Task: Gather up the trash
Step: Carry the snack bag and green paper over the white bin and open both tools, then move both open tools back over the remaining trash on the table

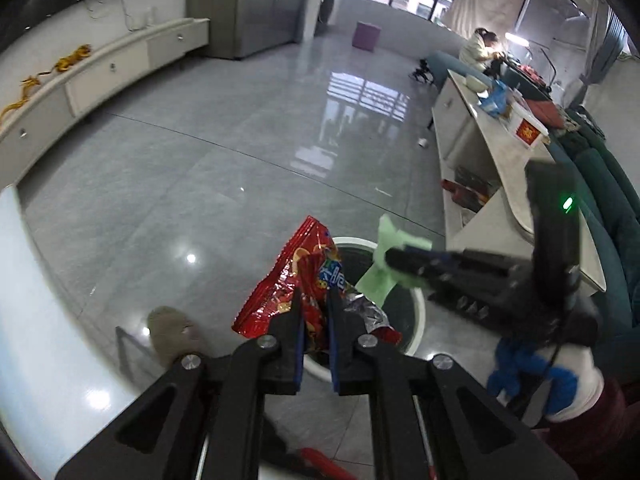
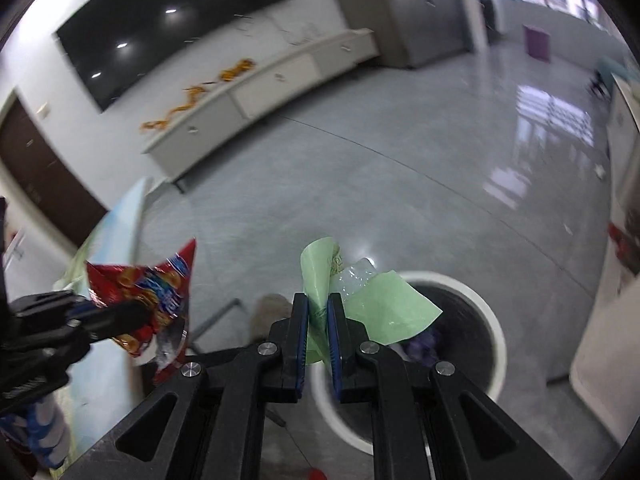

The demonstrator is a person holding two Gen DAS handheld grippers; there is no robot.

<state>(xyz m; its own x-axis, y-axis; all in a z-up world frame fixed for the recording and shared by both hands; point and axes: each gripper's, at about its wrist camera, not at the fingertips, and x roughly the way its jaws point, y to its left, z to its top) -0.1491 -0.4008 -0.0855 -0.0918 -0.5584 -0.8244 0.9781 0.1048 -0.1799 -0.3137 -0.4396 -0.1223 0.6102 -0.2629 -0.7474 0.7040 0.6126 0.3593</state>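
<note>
We are holding two pieces of trash above a round white bin (image 1: 416, 312) with a dark inside, standing on the glossy grey floor (image 1: 224, 168). Our left gripper (image 1: 315, 300) is clamped narrow on a crumpled red snack wrapper (image 1: 296, 276), whose long axis is running upward and slightly left from the pads, its silver inner side spilling right over the bin's mouth. Our right gripper (image 2: 318, 312) is pinched tight on a pale green wrapper (image 2: 384, 312) with a clear plastic patch; it is standing up between the pads, then fanning right over the bin rim. In the left view the right gripper is reaching in sideways from the right, just beside the red wrapper. A grey slipper (image 1: 174, 332) is lying on the floor near the bin's left. A low white table (image 1: 500, 152) cluttered with items is standing to the right, a long white cabinet (image 1: 100, 76) along the far wall.
</note>
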